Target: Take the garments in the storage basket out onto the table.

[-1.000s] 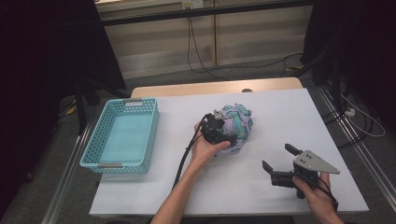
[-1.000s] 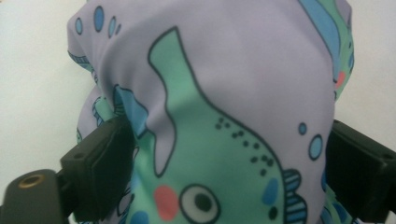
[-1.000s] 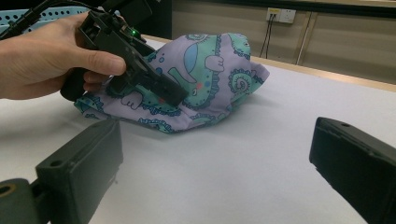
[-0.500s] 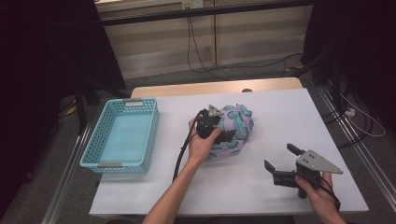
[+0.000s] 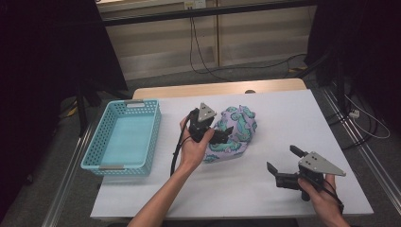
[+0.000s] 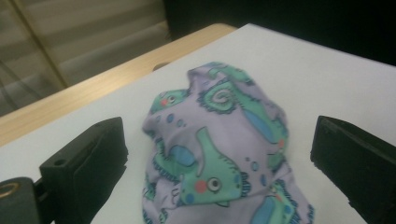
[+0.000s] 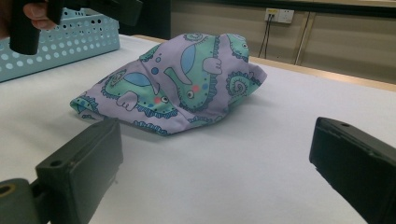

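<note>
Left tool spread over the cloth, right tool idle

Bunched lilac cloth (image 5: 234,132) w/ teal seahorse print lies mid-worktop (image 5: 293,118), to the right of the blue basket (image 5: 124,135). Left tool (image 5: 226,135) hangs over the cloth's left side; jaws have just been opening, now spread either side of the fabric, nothing pinched. Right tool (image 5: 283,162) sits well right of the cloth, nearer the person, jaws spread & empty

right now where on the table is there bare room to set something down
Free: the white table right of the seahorse-print cloth, and the front strip between the left forearm and the right tool. Crowded: the gap between the blue basket and the cloth, where the left tool hovers.
</note>
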The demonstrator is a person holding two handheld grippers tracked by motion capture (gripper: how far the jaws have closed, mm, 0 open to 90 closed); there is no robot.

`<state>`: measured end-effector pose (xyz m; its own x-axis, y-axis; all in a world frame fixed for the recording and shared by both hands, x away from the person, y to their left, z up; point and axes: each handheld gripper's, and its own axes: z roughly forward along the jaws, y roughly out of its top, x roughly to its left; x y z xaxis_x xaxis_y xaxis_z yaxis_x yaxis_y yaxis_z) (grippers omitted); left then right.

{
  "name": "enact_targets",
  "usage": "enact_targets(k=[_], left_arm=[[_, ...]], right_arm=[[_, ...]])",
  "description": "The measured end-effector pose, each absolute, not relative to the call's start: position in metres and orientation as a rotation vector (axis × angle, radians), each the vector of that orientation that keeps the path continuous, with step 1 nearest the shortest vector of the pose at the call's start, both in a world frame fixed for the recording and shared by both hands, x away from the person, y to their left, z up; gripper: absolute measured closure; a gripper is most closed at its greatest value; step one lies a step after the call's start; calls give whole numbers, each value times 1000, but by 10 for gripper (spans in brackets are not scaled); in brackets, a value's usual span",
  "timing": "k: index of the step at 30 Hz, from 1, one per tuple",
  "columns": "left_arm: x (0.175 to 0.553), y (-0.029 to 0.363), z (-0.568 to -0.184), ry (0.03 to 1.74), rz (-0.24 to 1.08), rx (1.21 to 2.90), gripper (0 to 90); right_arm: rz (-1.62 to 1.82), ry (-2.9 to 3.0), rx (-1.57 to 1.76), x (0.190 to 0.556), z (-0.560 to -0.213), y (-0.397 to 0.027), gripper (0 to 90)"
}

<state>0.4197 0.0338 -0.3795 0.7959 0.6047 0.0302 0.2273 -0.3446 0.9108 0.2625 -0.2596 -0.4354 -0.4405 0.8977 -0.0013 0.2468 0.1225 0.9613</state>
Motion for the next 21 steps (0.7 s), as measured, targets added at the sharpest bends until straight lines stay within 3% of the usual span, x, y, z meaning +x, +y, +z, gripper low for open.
enact_targets(k=[6, 11, 21], left_arm=[[407, 47, -376, 626, 426, 1862, 37], [397, 63, -371, 640, 492, 1821, 25], [374, 94, -377, 692, 544, 1848, 24]], right_arm=[[1333, 1772, 1116, 260, -434, -258, 27], [1329, 1778, 1119, 262, -435, -257, 27], [1332, 1769, 1113, 259, -434, -258, 27]])
